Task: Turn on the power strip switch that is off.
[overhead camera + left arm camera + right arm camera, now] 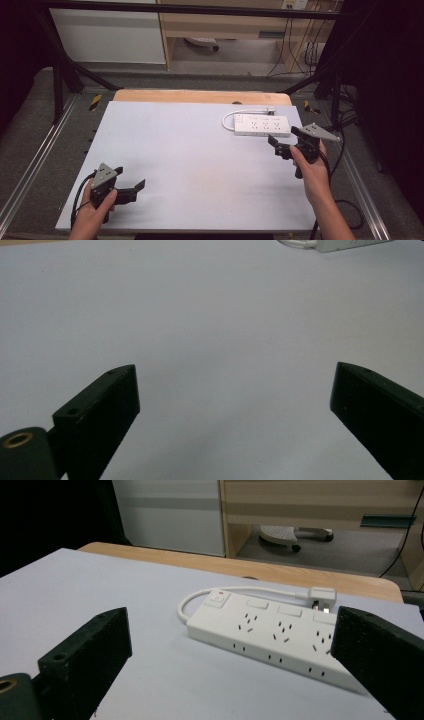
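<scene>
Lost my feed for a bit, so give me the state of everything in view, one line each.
Left gripper: jaws open, empty, near table edge.
Right gripper: jaws open, empty, beside the strip.
Power strip: flat on table, nothing plugged in.
Strip's plug: unplugged, lying behind the strip.

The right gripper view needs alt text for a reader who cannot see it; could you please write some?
A white power strip lies on a pale table, its cord looping back to a plug beside it. The right gripper faces it with its two black jaws wide apart and nothing between them.
</scene>
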A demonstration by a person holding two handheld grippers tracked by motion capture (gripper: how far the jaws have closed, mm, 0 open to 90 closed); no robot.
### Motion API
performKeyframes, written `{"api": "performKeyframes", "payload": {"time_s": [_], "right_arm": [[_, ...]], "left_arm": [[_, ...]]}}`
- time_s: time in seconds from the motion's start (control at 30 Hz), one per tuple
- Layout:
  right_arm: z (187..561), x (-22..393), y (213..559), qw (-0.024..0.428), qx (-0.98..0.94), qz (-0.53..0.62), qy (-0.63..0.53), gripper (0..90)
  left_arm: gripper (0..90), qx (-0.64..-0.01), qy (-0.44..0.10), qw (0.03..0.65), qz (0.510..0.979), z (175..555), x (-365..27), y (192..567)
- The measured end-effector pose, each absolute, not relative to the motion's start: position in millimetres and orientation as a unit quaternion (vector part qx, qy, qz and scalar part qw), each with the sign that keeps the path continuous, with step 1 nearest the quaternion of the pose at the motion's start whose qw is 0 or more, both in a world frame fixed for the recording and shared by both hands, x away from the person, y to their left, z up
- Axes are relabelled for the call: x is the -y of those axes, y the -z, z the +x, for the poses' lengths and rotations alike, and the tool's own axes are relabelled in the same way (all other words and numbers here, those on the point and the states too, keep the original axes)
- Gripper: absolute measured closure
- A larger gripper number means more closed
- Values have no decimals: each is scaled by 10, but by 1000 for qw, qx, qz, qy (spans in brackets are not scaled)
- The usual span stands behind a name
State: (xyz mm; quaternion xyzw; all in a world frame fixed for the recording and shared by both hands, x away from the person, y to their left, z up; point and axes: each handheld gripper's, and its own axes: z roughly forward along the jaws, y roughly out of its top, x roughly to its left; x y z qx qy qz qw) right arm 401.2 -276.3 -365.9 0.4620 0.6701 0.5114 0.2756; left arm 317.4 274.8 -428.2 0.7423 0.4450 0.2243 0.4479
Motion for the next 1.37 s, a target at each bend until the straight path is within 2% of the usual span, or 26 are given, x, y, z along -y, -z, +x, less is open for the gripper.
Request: {"api": "performKeyframes", "payload": {"time_s": [0.23, 0.6, 0.83, 1.27, 1.37], "right_arm": [[3753, 2825, 3885, 292, -669, 454, -511, 40], [3452, 2829, 4207, 289, -675, 457, -502, 39], [3399, 2846, 4308, 295, -680, 458, -490, 38], [3426, 2688, 4502, 255, -721, 450, -461, 39], [3440, 2666, 4524, 257, -729, 448, -450, 39]], "left_arm": [[59, -444, -225, 449, 742, 3174, -2748, 4283], [58, -447, -227, 452, 738, 3165, -2772, 4266], [58, -445, -229, 455, 737, 3148, -2767, 4253], [58, -441, -229, 456, 738, 3139, -2755, 4242], [59, -441, -229, 456, 738, 3139, -2749, 4242]]}}
